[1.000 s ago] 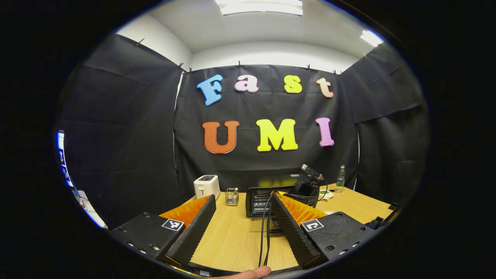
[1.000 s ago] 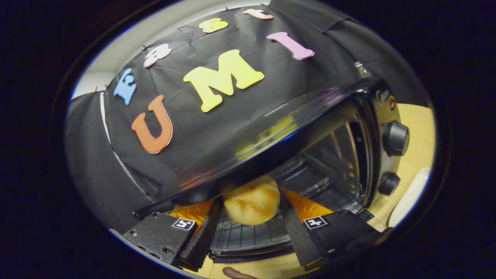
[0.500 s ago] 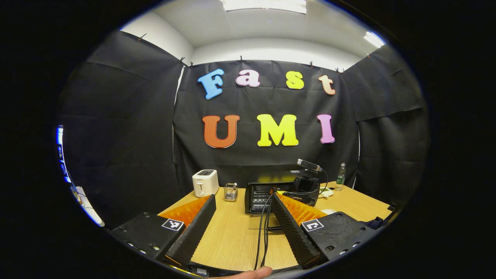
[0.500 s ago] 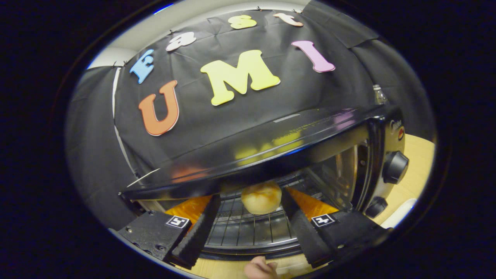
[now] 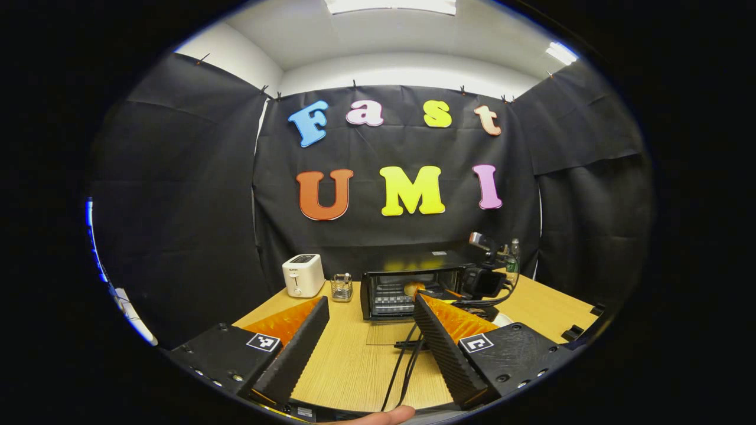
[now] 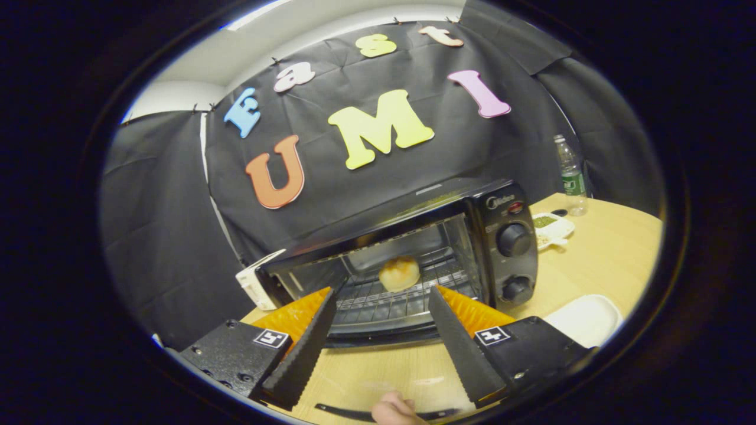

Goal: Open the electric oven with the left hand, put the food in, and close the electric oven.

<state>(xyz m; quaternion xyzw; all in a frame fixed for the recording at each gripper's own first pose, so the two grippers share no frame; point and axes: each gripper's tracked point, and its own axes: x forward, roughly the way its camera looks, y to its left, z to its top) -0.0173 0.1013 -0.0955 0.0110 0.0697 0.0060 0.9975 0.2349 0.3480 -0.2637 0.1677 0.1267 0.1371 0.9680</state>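
One round, golden bun [image 6: 399, 273] sat on the wire rack inside the single black electric oven [image 6: 413, 260], its door down. Both claws were spread and empty: the right claw [image 6: 381, 330] just before the oven, the left claw [image 5: 369, 336] farther back over the wood-grain tabletop [image 5: 354, 360].

Each gripper has two long wedge-shaped fingers [image 5: 295, 348] with ribbed inner faces. Its black blocks [image 6: 520, 348] carry small screws and a square black-and-white marker. Two thin black cables [image 5: 407, 366] run at 6 o'clock in the left gripper view.
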